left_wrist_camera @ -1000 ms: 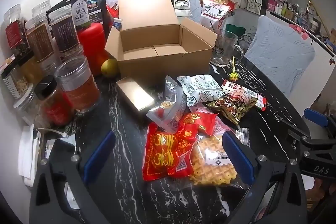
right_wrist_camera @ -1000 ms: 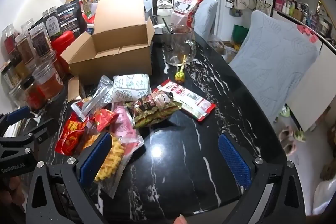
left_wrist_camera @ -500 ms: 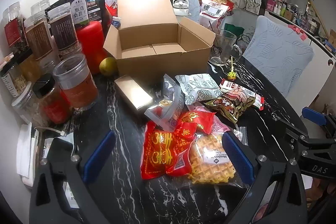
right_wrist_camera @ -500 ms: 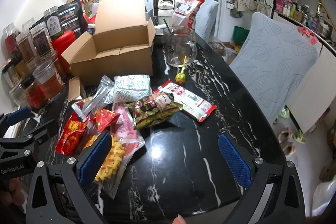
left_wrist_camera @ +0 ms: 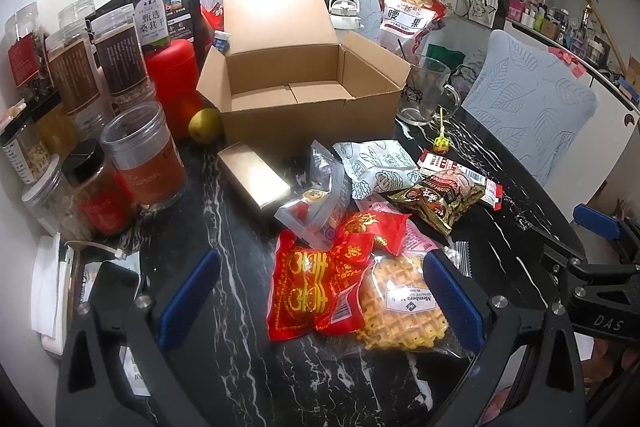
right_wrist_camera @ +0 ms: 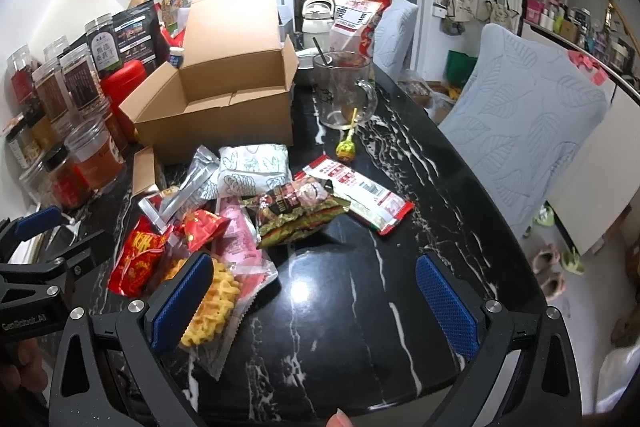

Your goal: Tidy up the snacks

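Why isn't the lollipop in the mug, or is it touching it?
Apart. The right wrist view shows the lollipop lying on the table, its stick pointing towards the mug; whether the tip touches it, I cannot tell.

The left gripper [left_wrist_camera: 320,299] hovers with its two blue-padded fingers [left_wrist_camera: 188,297] spread wide, nothing pinched between them. The right gripper [right_wrist_camera: 314,307] is likewise spread wide and empty, its blue fingers [right_wrist_camera: 446,301] far apart. Each gripper shows at the edge of the other's view, side by side. Part of a hand [right_wrist_camera: 24,367] grips the left gripper's body, and a fingertip [right_wrist_camera: 340,419] shows below the right fingers
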`<state>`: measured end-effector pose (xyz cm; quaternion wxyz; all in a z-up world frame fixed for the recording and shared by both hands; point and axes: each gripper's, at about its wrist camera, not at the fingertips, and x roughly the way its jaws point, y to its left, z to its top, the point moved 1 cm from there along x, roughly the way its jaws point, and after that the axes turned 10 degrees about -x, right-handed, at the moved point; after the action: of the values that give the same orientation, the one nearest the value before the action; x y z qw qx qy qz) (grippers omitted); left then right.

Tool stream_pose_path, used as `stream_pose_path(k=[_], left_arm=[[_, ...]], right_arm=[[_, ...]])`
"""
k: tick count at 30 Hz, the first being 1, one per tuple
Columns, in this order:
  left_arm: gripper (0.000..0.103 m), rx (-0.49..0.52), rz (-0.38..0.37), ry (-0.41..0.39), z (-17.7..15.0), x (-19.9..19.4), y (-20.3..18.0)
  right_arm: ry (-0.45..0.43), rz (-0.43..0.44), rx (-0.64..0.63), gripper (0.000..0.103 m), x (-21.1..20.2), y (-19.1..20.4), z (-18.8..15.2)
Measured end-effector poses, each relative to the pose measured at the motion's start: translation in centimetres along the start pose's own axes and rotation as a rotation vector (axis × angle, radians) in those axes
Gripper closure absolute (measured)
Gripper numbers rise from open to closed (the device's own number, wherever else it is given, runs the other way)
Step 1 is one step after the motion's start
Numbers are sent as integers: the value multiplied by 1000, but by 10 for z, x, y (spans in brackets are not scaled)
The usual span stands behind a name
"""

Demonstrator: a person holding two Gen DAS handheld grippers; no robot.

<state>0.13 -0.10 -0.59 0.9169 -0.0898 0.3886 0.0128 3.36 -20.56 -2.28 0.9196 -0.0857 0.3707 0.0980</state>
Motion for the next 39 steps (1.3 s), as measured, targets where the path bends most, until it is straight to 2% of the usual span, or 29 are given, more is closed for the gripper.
stream_pose_path(k=[39], left_arm=[[0, -3, -6, 2, 1, -4, 2]], right_arm=[[-8, 11, -37, 0, 0, 10, 4]])
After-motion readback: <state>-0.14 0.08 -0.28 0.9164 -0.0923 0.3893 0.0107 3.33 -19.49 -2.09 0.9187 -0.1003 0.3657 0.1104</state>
